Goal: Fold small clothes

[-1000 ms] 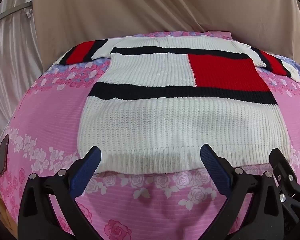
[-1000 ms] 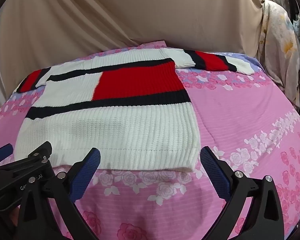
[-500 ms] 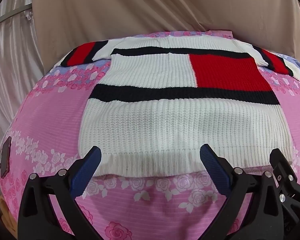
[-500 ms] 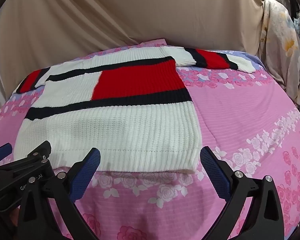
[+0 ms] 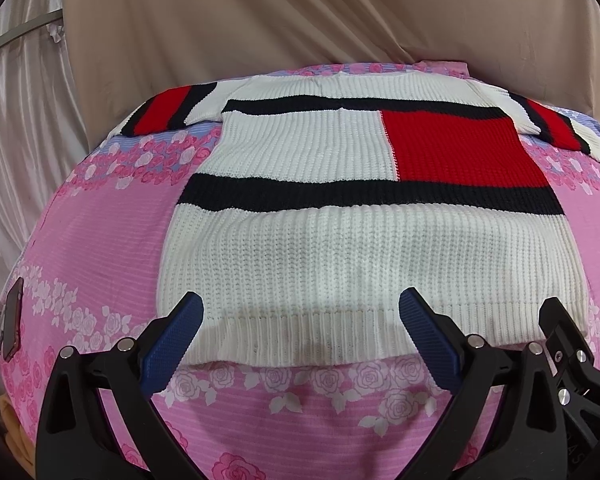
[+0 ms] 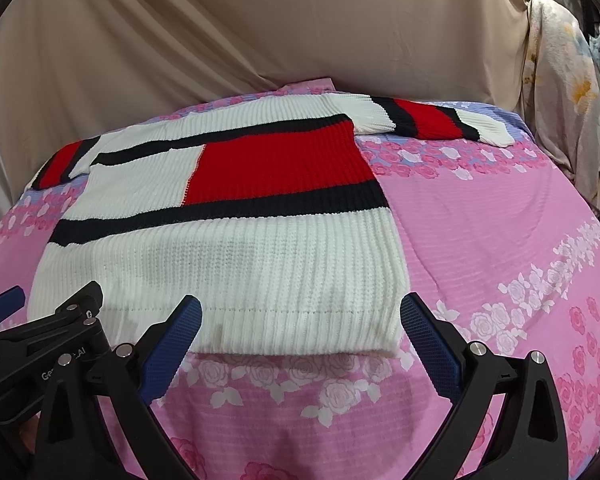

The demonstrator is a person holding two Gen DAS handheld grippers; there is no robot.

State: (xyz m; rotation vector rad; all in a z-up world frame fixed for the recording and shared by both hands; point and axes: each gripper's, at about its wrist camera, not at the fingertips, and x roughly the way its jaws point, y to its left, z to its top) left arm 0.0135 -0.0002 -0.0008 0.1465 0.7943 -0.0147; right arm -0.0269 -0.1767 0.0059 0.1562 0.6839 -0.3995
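Knit sweater (image 5: pixel 364 248) spread flat, face up, on pink floral bedsheet (image 5: pixel 100 232); hem toward the cameras, neckline toward the far beige curtain (image 5: pixel 300 20). White body with two dark horizontal bands and a red block (image 5: pixel 460 148) on the wearer-side right of the chest. Both sleeves extended outward: left sleeve (image 5: pixel 168 114) lying on the sheet at far left, right sleeve (image 6: pixel 432 122) stretched toward the far right edge of the bed. No fold visible anywhere: body single-layer across its width, sleeves not tucked in, hem not brought up. Judged stage: layout complete, folding not begun; left to do, presumably, sleeves in, sides in, then hem to collar. Left gripper (image 5: pixel 300 324) at the near-left part of the ribbed hem (image 5: pixel 300 340), jaws spread wide, nothing between them; blue pads (image 5: pixel 172 340) low beside the hem, contact with the knit not determinable. Right gripper (image 6: pixel 300 324) at the near-right hem corner (image 6: pixel 384 340), jaws likewise spread wide and holding nothing; corner sits between the pads. Each gripper partly in the other's view, close together along the hem. Small dark flat object (image 5: pixel 12 318) at the left edge of the bed, identity unclear. Floral cloth (image 6: pixel 560 80) hanging at far right, apart from the sweater. Thick rib knit, likely bulky at the pinch
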